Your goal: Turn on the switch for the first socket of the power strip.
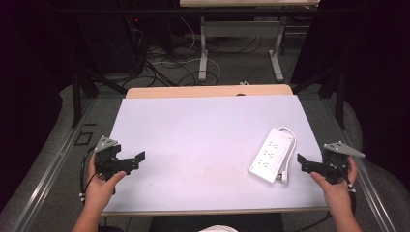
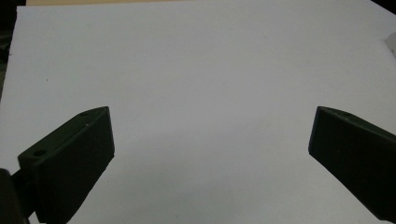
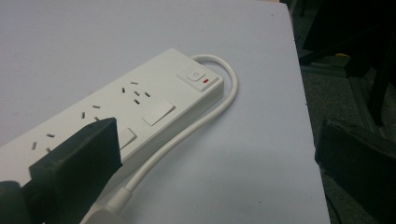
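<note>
A white power strip [image 1: 271, 154] lies on the white table top [image 1: 203, 140] at the right, with its white cable [image 1: 290, 145] looped along its right side. In the right gripper view the power strip [image 3: 140, 112] shows a switch with a red mark at its far end, and the cable [image 3: 187, 130] runs beside it. My right gripper [image 1: 302, 162] hovers at the table's right edge, just right of the strip, open and empty. My left gripper [image 1: 138, 159] stands open over the table's front left corner, nothing between its jaws. The left gripper [image 2: 210, 140] faces bare table.
The table's far edge shows a wooden strip [image 1: 208, 91]. Beyond it stand the legs of another table [image 1: 203, 58] and loose cables [image 1: 159, 63] on the floor. Metal rails [image 1: 53, 164] run along the left side of the table.
</note>
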A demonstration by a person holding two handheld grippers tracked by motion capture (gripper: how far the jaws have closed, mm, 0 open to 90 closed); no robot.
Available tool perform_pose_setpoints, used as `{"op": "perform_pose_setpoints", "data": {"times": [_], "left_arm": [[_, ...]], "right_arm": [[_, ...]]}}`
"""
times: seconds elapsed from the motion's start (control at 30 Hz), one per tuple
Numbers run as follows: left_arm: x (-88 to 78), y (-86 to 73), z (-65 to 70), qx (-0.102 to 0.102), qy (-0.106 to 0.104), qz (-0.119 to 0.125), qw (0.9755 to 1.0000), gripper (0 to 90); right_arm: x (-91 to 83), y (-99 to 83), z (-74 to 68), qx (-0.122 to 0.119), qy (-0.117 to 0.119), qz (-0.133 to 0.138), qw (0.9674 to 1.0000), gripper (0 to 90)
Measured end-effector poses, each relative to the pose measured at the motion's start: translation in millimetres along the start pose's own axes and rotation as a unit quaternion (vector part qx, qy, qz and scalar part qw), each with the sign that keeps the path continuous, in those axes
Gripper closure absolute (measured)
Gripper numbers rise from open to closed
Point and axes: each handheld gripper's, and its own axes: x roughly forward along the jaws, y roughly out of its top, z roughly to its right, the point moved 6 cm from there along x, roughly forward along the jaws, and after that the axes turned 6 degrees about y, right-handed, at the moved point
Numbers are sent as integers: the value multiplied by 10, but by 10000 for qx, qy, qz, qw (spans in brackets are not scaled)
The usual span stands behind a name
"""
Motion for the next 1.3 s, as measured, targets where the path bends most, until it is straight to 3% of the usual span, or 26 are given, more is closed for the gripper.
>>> {"op": "perform_pose_setpoints", "data": {"times": [0.23, 0.27, 0.37, 0.4, 0.43, 0.6, 0.9, 1.3], "left_arm": [[2, -6, -15, 128, 98, 30, 9999, 2], [2, -12, -11, 105, 83, 46, 9999, 2], [-2, -28, -16, 82, 80, -17, 9999, 2], [-4, -30, -16, 63, 105, -16, 9999, 2], [-7, -30, -17, 59, 114, -17, 9999, 2], [-28, -14, -18, -23, 124, 36, 9999, 2], [-39, -3, -30, 19, 180, 35, 9998, 3], [-48, -6, -38, -14, 182, 28, 9998, 6]], "right_arm": [[27, -10, -54, -91, 35, -63, 9999, 0], [49, -2, -59, -124, 7, 23, 9999, 0], [50, -13, -100, -147, 138, -145, 9997, 0], [77, -9, -103, -202, 121, -61, 9997, 0], [68, -17, -125, -171, 215, -175, 9995, 0], [98, -4, -176, -281, 289, -180, 9990, 0], [120, 75, -298, -260, 531, -304, 9978, 3], [185, 202, -387, -463, 618, -368, 9963, 3]]}}
